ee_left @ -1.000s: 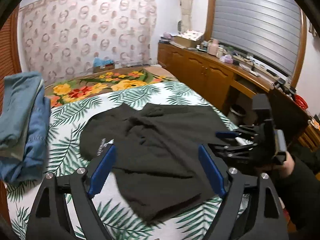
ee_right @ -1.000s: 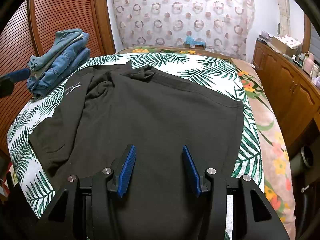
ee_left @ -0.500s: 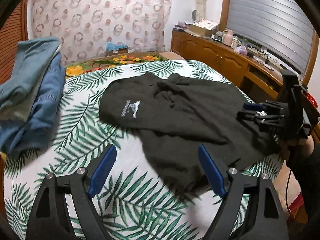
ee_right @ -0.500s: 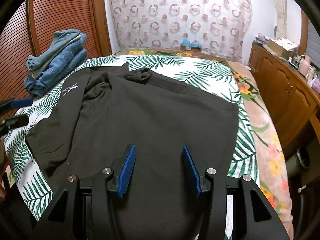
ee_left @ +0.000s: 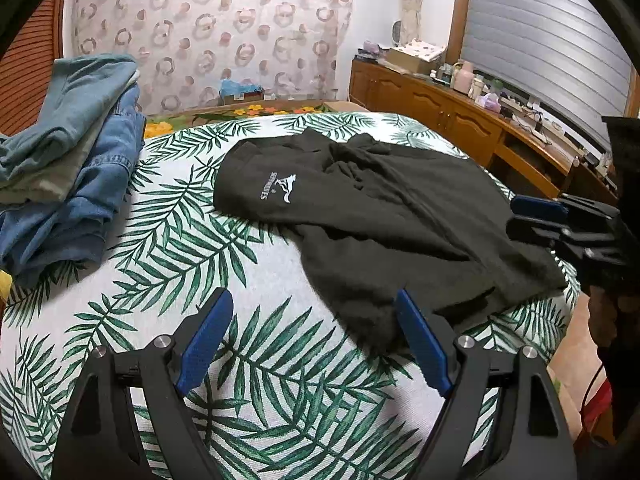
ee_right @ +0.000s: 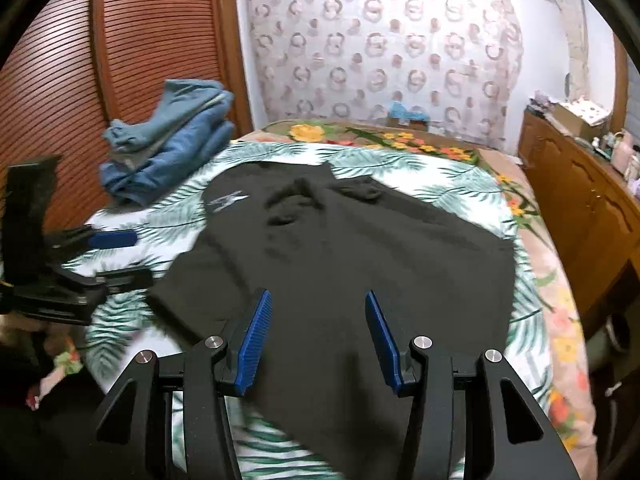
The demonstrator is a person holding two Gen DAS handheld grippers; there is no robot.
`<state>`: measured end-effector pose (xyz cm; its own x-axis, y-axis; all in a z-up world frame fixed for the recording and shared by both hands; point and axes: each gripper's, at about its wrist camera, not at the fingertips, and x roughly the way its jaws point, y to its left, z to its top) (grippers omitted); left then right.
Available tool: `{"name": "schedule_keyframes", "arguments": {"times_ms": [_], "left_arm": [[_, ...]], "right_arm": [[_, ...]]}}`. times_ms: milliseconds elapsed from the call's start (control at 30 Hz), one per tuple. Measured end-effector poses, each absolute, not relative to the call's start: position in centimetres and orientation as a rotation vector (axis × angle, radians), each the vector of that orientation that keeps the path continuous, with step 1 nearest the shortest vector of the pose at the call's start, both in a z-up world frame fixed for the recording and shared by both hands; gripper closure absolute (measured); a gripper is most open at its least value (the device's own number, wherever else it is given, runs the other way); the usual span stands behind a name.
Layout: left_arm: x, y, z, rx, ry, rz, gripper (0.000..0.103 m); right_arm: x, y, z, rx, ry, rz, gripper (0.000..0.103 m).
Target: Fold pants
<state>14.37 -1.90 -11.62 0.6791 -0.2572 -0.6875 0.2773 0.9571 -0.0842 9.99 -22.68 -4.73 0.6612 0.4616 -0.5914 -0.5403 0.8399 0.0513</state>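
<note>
Black pants [ee_left: 384,216] with a small white logo [ee_left: 278,188] lie spread and rumpled on the leaf-print bed cover [ee_left: 180,264]; they also show in the right wrist view [ee_right: 352,264]. My left gripper [ee_left: 314,320] is open and empty, above the cover just left of the pants' near corner. My right gripper [ee_right: 316,320] is open and empty, low over the near edge of the pants. Each gripper shows in the other's view: the right one [ee_left: 536,216] at the pants' right edge, the left one [ee_right: 116,256] at their left edge.
A stack of folded blue jeans [ee_left: 68,160] lies at the left of the bed, beside a slatted wooden door [ee_right: 120,64]. A wooden cabinet [ee_left: 460,120] with small items runs along the right wall. A flowered cover [ee_right: 400,140] lies beyond.
My left gripper has swung left and back, off the pants and over the bare cover. My right gripper has drawn back a little. Both stay open.
</note>
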Motion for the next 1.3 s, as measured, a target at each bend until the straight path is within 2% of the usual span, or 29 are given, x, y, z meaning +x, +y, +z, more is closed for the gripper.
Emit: {"name": "schedule_keyframes", "arguments": {"times_ms": [67,100,133,233,667,867,900,933,1033,1300], "left_arm": [[14.4,-2.0,-11.9,0.033,0.781,-0.300,0.019],[14.4,-2.0,-11.9,0.029,0.788,-0.300,0.019],[14.3,-1.9,-12.1,0.024,0.792,-0.304,0.019],[14.1,-1.9,-12.7,0.036,0.810,-0.309,0.019],[13.9,-1.6,-13.4,0.006,0.809,-0.354,0.019],[13.8,-1.4,-13.3,-0.001,0.807,-0.346,0.019],[13.8,-1.4,-13.3,-0.003,0.807,-0.345,0.019],[13.8,-1.3,-13.3,-0.004,0.807,-0.344,0.019],[13.8,-1.4,-13.2,-0.001,0.803,-0.340,0.019],[13.3,-1.6,-11.5,-0.007,0.756,-0.337,0.019]], "right_arm": [[9.6,-22.0,-5.2,-0.142,0.630,0.575,0.055],[9.5,-21.8,-5.4,-0.143,0.631,0.578,0.063],[9.4,-21.5,-5.7,-0.139,0.637,0.582,0.066],[9.7,-21.0,-6.4,-0.136,0.661,0.590,0.070],[11.1,-18.4,-7.4,-0.143,0.726,0.585,0.078],[11.6,-17.2,-7.4,-0.149,0.754,0.588,0.085],[11.7,-17.1,-7.4,-0.148,0.758,0.592,0.090],[11.7,-17.1,-7.4,-0.145,0.755,0.597,0.095],[11.3,-17.2,-6.9,-0.153,0.724,0.603,0.099],[9.6,-18.5,-4.6,-0.171,0.622,0.581,0.100]]}}
